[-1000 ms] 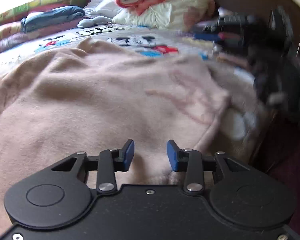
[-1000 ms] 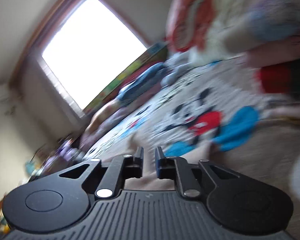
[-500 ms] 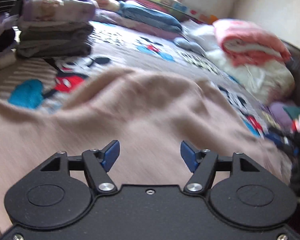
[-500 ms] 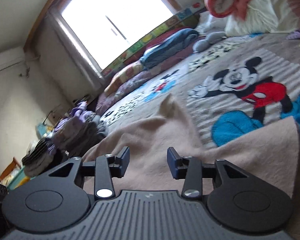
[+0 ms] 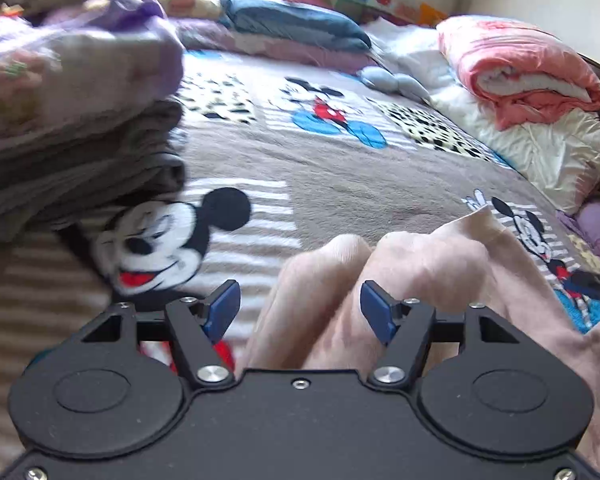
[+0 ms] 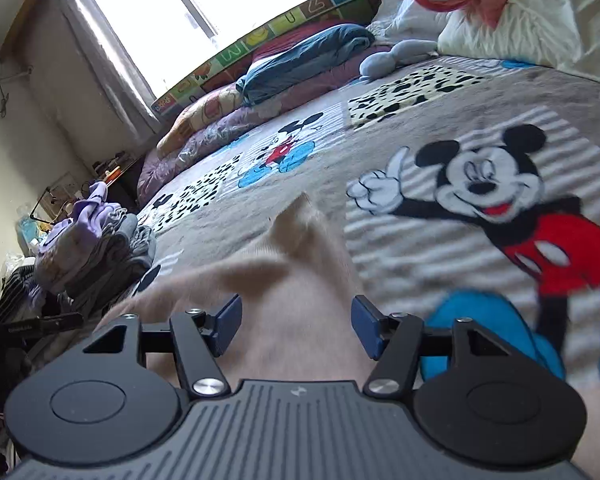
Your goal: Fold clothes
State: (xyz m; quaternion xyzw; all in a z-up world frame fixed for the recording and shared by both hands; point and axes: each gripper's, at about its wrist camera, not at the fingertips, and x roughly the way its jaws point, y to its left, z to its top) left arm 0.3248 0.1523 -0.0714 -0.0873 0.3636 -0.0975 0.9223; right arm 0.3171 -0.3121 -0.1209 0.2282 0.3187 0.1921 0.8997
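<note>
A pale pink fleece garment (image 5: 416, 276) lies rumpled on the cartoon-mouse bedspread (image 5: 332, 168). My left gripper (image 5: 300, 308) is open just above its bunched folds, and the cloth rises between the blue pads without being clamped. In the right wrist view the same pink garment (image 6: 292, 280) runs forward to a pointed corner. My right gripper (image 6: 296, 322) is open over it, pads wide apart on either side of the cloth.
A stack of folded grey and purple clothes (image 5: 80, 120) stands close at the left and shows again as a folded pile (image 6: 96, 248) in the right wrist view. Rolled pink and white quilts (image 5: 528, 84) and a blue pillow (image 5: 292, 24) lie at the back.
Both grippers opened wider; the right one was nearly shut a second ago. The left view swung left, bringing the folded stack close, and the garment now bunches up between its pads.
</note>
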